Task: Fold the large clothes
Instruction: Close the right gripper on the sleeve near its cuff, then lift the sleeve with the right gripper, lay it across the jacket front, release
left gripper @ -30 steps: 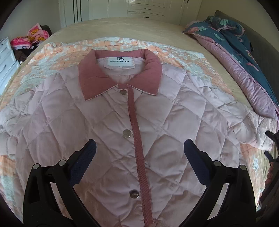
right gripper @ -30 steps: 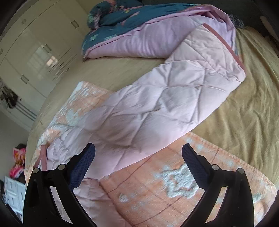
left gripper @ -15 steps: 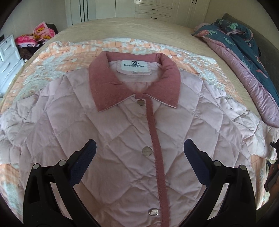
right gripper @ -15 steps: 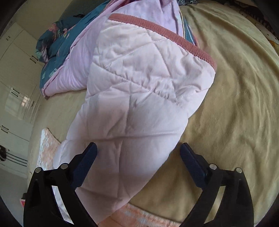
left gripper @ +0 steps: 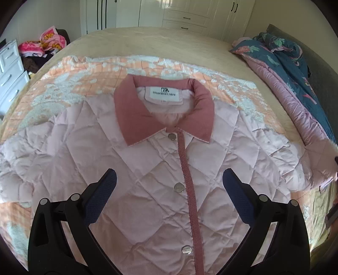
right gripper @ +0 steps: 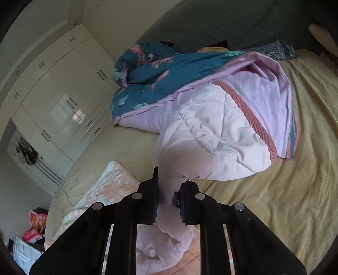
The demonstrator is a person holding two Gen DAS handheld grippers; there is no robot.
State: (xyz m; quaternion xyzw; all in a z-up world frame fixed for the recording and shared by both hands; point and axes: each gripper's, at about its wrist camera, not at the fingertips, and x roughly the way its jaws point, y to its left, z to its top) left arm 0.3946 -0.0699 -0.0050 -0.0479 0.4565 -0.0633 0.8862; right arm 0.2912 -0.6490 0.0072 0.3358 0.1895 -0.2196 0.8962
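While the left gripper (left gripper: 169,186) hangs wide open over the jacket (left gripper: 147,169), the right gripper (right gripper: 168,198) has just clamped its sleeve (right gripper: 211,137) near the cuff edge.

**Surroundings: bedroom, non-task items**

Tan bedspread (left gripper: 147,42) covers the bed. An orange-and-white patterned blanket (left gripper: 88,76) lies spread flat on it. A teal floral quilt with pink lining (left gripper: 281,61) is bunched along the bed's right side. White built-in wardrobes (left gripper: 190,14) line the far wall. A white chest of drawers (left gripper: 10,69) stands at left, beside a pile of pink clothing (left gripper: 42,43).
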